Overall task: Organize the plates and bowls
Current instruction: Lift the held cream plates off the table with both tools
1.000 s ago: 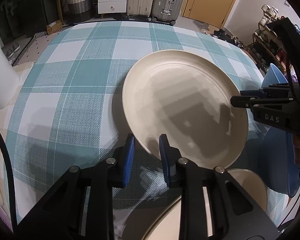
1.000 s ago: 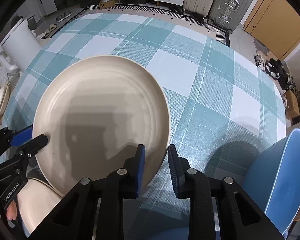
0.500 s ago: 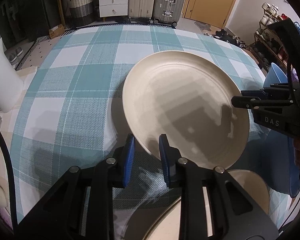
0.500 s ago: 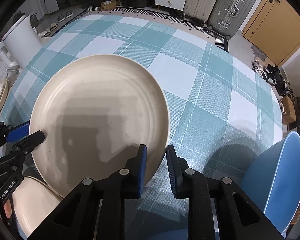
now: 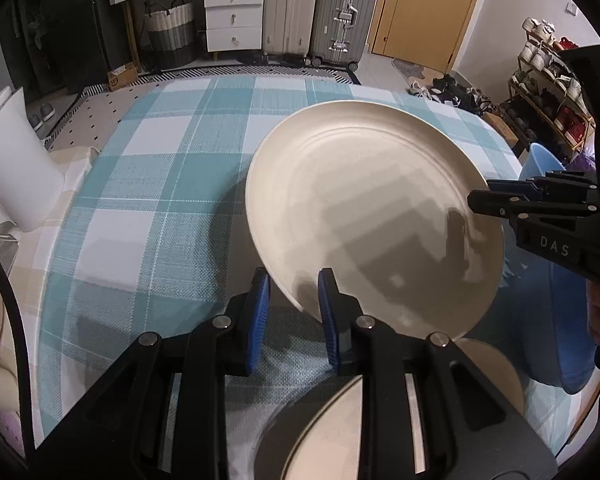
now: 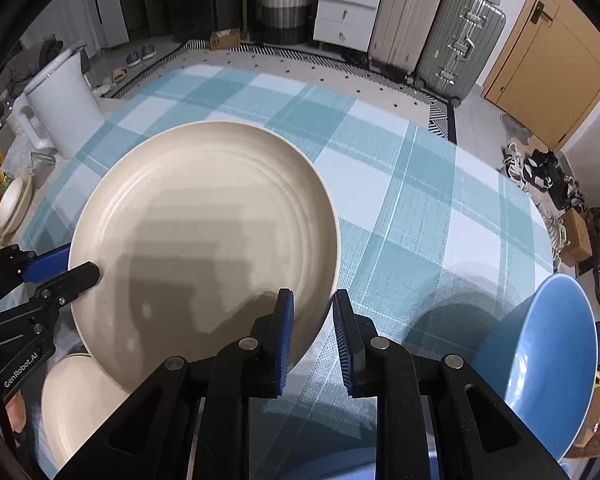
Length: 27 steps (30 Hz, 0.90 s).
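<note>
A large cream plate point(image 5: 372, 208) point(image 6: 204, 232) hangs tilted above the checked tablecloth point(image 5: 160, 208) point(image 6: 420, 220), held from two sides. My left gripper point(image 5: 294, 280) is shut on its near-left rim. My right gripper point(image 6: 313, 296) is shut on the opposite rim, and it shows at the right in the left wrist view point(image 5: 496, 200). The left gripper also shows at the left edge of the right wrist view point(image 6: 76, 272). A second cream plate point(image 5: 340, 432) point(image 6: 72, 404) lies on the table under the lifted one. A blue bowl point(image 6: 540, 360) point(image 5: 560, 320) stands at the table's right edge.
A white bucket point(image 5: 16, 168) point(image 6: 64, 108) stands beside the table on the left, with cream dishes point(image 6: 12, 204) near it. Beyond the far table edge are drawers point(image 5: 232, 16), suitcases point(image 6: 456, 36) and a shoe rack point(image 5: 548, 92).
Both grippers have risen together with the plate still held between them. The tablecloth looks farther below and more of the room shows.
</note>
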### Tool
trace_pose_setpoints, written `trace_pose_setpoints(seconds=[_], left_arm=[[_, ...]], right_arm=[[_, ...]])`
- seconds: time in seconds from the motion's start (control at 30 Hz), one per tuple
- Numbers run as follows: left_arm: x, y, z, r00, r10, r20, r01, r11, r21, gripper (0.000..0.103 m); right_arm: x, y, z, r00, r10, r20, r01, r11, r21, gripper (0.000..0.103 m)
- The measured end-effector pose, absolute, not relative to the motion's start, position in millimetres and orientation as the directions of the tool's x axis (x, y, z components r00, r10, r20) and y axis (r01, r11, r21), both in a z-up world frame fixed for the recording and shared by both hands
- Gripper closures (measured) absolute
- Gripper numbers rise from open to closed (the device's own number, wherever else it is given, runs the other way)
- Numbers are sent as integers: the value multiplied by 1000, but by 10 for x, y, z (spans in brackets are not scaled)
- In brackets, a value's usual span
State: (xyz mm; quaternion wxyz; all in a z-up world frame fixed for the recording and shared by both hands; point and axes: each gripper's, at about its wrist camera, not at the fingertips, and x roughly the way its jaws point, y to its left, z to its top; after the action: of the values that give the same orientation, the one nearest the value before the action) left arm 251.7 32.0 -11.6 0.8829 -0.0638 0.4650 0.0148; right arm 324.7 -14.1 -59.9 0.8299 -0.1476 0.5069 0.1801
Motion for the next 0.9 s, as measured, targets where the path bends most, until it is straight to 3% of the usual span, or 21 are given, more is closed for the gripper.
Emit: trace_pose_setpoints(seconds=[0.9], left_arm=[[1452, 47, 601, 669, 19, -743, -81, 996, -48, 81]], right_arm=[[2254, -295, 93, 538, 229, -811, -445, 895, -43, 82]])
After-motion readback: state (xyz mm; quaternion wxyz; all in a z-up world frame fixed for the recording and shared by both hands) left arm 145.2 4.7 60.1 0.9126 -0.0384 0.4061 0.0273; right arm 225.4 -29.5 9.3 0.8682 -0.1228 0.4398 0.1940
